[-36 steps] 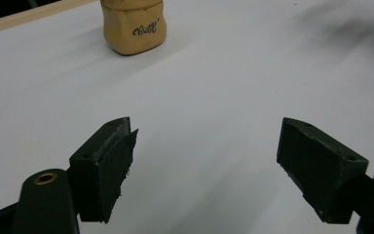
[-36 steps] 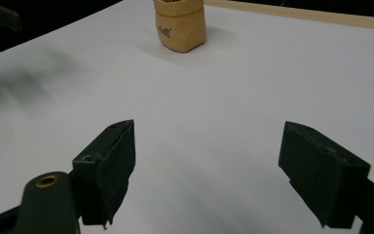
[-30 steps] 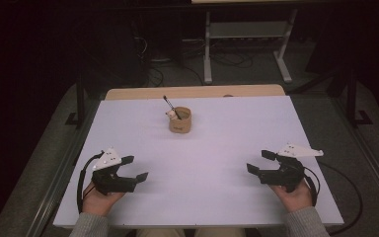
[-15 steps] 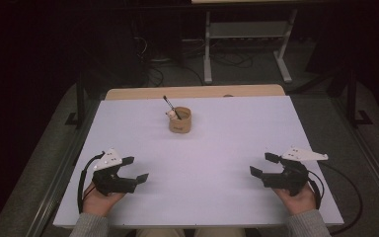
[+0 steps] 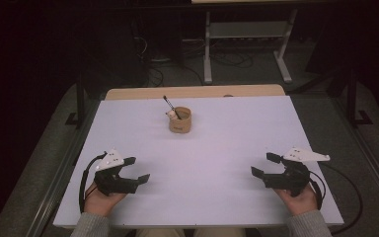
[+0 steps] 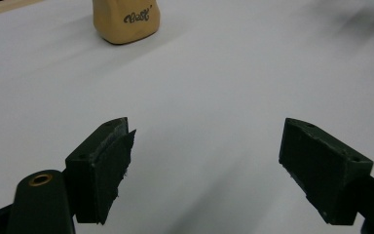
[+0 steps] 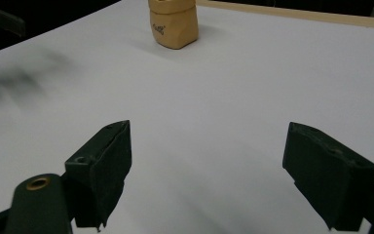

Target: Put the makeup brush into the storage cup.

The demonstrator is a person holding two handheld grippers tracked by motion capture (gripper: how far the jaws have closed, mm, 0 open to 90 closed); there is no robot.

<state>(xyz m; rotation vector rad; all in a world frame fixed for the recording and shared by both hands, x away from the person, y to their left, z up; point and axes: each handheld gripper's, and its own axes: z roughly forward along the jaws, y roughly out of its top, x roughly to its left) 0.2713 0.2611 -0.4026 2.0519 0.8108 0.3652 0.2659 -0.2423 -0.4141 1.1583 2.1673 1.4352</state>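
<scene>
resting agape, both claws flank the tan cup (image 5: 179, 120), well apart.

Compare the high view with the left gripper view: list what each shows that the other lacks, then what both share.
High view alone: a dark-handled utensil standing in the tan cup, both hands, the right gripper with jaws apart, and the floor with a metal stand beyond the table. Left gripper view alone: dark script lettering on the cup's side, and a close look at its own black pads. Shared: the tan cup, the white table top and the open left gripper.
</scene>
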